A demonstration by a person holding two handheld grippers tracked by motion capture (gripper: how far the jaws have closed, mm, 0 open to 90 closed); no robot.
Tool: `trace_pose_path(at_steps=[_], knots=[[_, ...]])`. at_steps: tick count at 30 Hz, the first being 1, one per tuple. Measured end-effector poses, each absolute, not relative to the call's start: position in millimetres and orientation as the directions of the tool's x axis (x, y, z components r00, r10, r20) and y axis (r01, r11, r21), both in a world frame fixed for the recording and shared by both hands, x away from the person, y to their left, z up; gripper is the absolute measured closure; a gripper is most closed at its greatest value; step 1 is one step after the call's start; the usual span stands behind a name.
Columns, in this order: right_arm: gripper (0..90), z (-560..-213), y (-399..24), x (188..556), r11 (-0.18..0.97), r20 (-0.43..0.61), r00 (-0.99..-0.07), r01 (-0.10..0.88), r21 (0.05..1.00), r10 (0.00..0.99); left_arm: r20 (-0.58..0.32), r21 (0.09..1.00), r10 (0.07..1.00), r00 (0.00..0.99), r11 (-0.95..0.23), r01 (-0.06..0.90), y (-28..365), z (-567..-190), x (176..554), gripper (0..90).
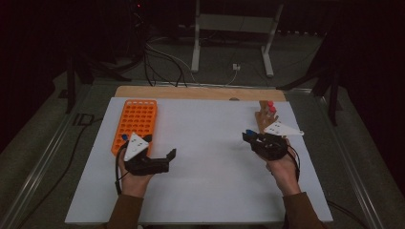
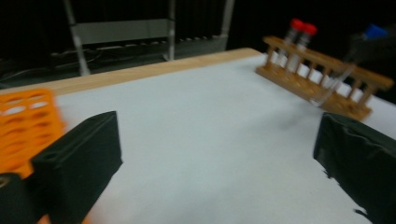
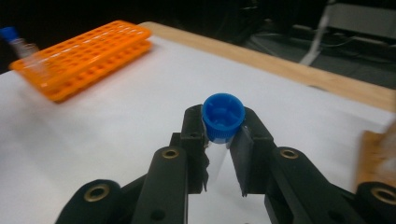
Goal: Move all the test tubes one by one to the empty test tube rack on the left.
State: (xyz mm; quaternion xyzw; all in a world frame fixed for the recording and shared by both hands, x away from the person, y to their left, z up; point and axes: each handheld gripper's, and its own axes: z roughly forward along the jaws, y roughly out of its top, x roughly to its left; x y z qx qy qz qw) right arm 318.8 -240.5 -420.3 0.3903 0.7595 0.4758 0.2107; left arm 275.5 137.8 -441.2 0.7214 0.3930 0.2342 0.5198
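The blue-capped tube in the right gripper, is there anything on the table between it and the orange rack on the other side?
Nothing visible blocks it. The right gripper is shut on the blue-capped tube, and bare white table lies between it and the orange rack. The left gripper, jaws open, hovers just in front of that rack's near end.

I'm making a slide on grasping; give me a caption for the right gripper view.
Right tongs clamp a blue-capped tube above the white table, orange rack beyond.

Left claw (image 1: 160, 155) jaws spread wide, right claw (image 3: 223, 135) clamped shut
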Motion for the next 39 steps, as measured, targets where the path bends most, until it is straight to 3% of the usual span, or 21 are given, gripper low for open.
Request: trace_pose_path(at_steps=[5, 10, 15, 21, 30, 34, 37, 39], knots=[[75.7, -419.4, -224.7, 310.9, 0.253, 0.074, -0.656, 0.39, 0.885, 0.751, -0.017, 0.922, 0.753, 0.658, -0.243, 0.302, 99.5, -443.8, 276.7, 7.2], [75.6, -418.7, -208.2, 302.7, 0.279, 0.076, -0.695, 0.383, 0.881, 0.715, -0.059, 0.917, 0.711, 0.701, -0.239, 0.319, 69.8, -449.5, 281.8, 14.1], [75.4, -421.6, -195.9, 300.2, 0.274, 0.114, -0.713, 0.405, 0.872, 0.692, -0.033, 0.912, 0.684, 0.728, -0.277, 0.302, 43.5, -454.6, 280.3, 18.9], [75.4, -424.0, -191.9, 300.2, 0.248, 0.184, -0.722, 0.448, 0.859, 0.667, -0.039, 0.902, 0.639, 0.769, -0.308, 0.302, 26.5, -459.4, 280.9, 43.5], [75.8, -422.6, -186.7, 295.9, 0.258, 0.19, -0.749, 0.438, 0.861, 0.635, -0.031, 0.905, 0.6, 0.8, -0.323, 0.277, 10.4, -460.3, 280.7, 61.4], [75.8, -423.2, -185.0, 295.0, 0.264, 0.186, -0.755, 0.432, 0.862, 0.629, -0.041, 0.909, 0.59, 0.807, -0.314, 0.276, 8.8, -460.2, 280.6, 74.2], [75.5, -422.9, -185.7, 295.0, 0.261, 0.192, -0.756, 0.435, 0.862, 0.626, -0.047, 0.91, 0.588, 0.808, -0.309, 0.277, 10.4, -459.5, 281.3, 76.6], [67.8, -422.1, -187.2, 295.4, 0.251, 0.198, -0.76, 0.43, 0.867, 0.619, -0.047, 0.91, 0.589, 0.807, -0.308, 0.278, 11.9, -458.9, 281.7, 76.9]])
